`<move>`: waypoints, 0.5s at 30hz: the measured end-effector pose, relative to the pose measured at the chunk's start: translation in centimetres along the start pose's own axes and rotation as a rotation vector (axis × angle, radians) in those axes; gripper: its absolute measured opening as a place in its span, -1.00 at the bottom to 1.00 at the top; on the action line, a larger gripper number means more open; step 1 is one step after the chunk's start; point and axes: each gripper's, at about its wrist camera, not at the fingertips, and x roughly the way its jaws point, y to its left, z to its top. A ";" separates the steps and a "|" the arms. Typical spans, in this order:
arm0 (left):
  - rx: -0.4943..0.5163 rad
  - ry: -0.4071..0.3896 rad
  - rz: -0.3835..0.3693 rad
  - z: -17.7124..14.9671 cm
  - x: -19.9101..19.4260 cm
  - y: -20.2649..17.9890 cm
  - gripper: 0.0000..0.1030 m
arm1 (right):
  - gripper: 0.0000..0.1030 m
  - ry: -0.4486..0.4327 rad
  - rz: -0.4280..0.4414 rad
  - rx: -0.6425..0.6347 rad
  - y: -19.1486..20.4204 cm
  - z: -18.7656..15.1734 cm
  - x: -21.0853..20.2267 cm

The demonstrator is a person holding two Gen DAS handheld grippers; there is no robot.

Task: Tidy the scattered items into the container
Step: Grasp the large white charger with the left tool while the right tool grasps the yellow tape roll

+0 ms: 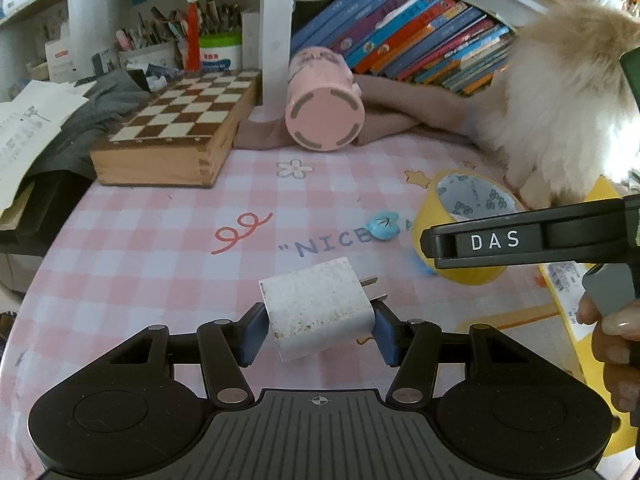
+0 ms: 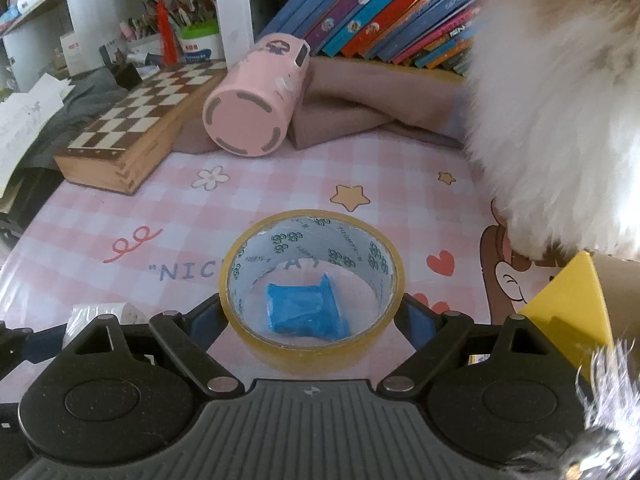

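My left gripper [image 1: 318,322] is shut on a white charger plug [image 1: 316,312]; its blue pads press both sides and the prongs point right. The plug's corner also shows in the right wrist view [image 2: 100,314]. My right gripper [image 2: 312,316] is shut on a yellow tape roll [image 2: 320,356], pads against its outer wall. A blue wrapped item [image 2: 304,314] lies on the mat, seen through the roll's hole. In the left wrist view the tape roll [image 1: 460,276] sits tilted behind a right gripper finger [image 1: 496,240]. A yellow box [image 2: 568,308] stands at the right.
A small light-blue trinket [image 1: 384,227] lies on the pink checked mat [image 1: 160,240]. A pink cup [image 1: 324,108] lies on its side at the back, beside a wooden chessboard box [image 1: 176,128]. A fluffy pale animal [image 2: 560,100] fills the right side. Books line the shelf behind.
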 end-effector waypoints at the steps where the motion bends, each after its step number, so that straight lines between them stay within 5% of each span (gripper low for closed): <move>1: -0.002 -0.006 0.000 0.0 -0.4 0.0 0.06 | 0.72 -0.006 0.001 0.001 0.1 0.0 -0.4; 15: -0.023 -0.085 -0.023 -1.4 -6.2 0.4 0.06 | 0.72 -0.067 0.007 0.013 0.7 -2.1 -6.1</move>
